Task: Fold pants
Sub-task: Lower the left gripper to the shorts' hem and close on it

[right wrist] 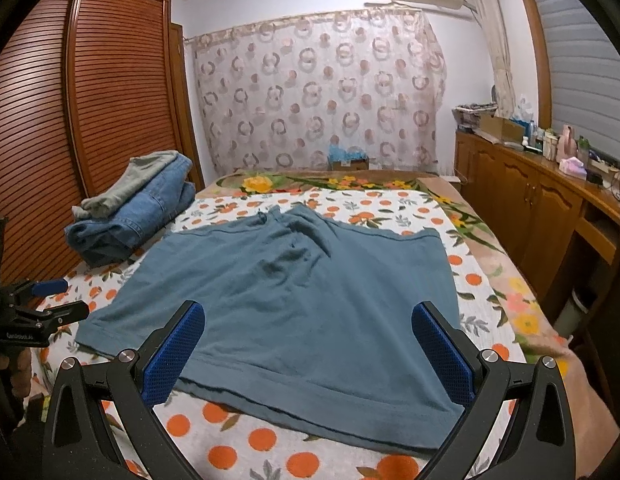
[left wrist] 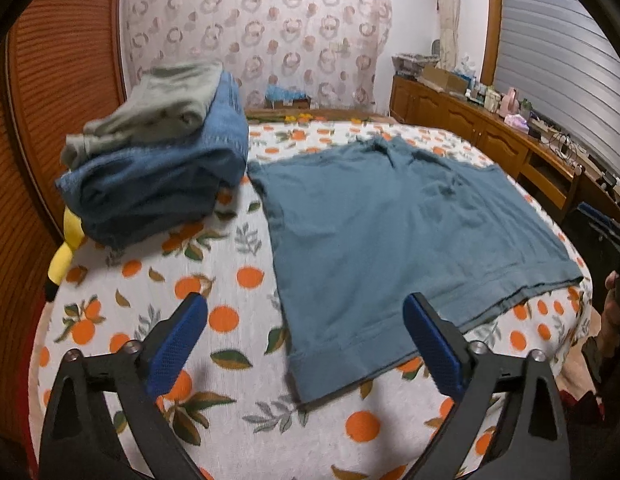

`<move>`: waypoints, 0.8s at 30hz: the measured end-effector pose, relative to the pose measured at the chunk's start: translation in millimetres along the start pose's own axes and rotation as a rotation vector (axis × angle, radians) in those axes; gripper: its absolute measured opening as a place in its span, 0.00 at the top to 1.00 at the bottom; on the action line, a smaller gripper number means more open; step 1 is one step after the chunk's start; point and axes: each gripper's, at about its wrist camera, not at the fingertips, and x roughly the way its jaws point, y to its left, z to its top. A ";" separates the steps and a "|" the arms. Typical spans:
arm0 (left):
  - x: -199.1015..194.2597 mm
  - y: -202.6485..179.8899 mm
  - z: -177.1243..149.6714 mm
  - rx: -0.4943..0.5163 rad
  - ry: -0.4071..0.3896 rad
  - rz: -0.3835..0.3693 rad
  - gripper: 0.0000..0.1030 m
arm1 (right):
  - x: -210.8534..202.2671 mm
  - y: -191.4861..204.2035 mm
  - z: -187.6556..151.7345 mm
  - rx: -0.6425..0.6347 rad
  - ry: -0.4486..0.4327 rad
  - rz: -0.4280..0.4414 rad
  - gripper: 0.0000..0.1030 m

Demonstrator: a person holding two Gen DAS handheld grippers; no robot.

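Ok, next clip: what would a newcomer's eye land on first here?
The teal-blue shorts spread flat in the middle of the bed, on the orange-print bedspread. Next, the stack of folded clothes at the bed's far left: blue jeans with a grey-green garment on top. In the foreground, the left gripper and right gripper both stand open over the shorts' near hem, holding nothing.
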 end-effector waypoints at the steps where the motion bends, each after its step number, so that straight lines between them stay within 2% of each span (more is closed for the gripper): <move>1: 0.7 -0.3 -1.6 0.001 0.004 -0.001 0.08 | -0.6 0.2 -0.5 0.001 0.004 0.000 0.00; 6: 6.9 5.9 -13.6 -0.014 0.050 -0.031 0.23 | 0.9 -0.3 -6.8 0.003 0.030 0.005 0.00; 8: 6.5 6.1 -16.3 -0.011 0.057 -0.036 0.32 | 2.0 -0.4 -9.0 0.003 0.046 0.012 0.01; 12: 5.7 8.7 -21.3 -0.026 0.068 -0.069 0.43 | -0.5 1.3 -9.2 -0.005 0.064 0.023 0.02; 14: 5.4 6.6 -21.2 -0.018 0.070 -0.084 0.52 | -4.2 0.8 -7.4 -0.004 0.068 0.026 0.02; 20: 8.4 1.2 -21.7 0.008 0.090 -0.116 0.61 | -7.0 1.3 -5.6 -0.004 0.065 0.030 0.02; 24: 9.7 -0.8 -18.9 0.035 0.092 -0.125 0.77 | -9.5 -0.4 -6.8 -0.009 0.067 0.040 0.03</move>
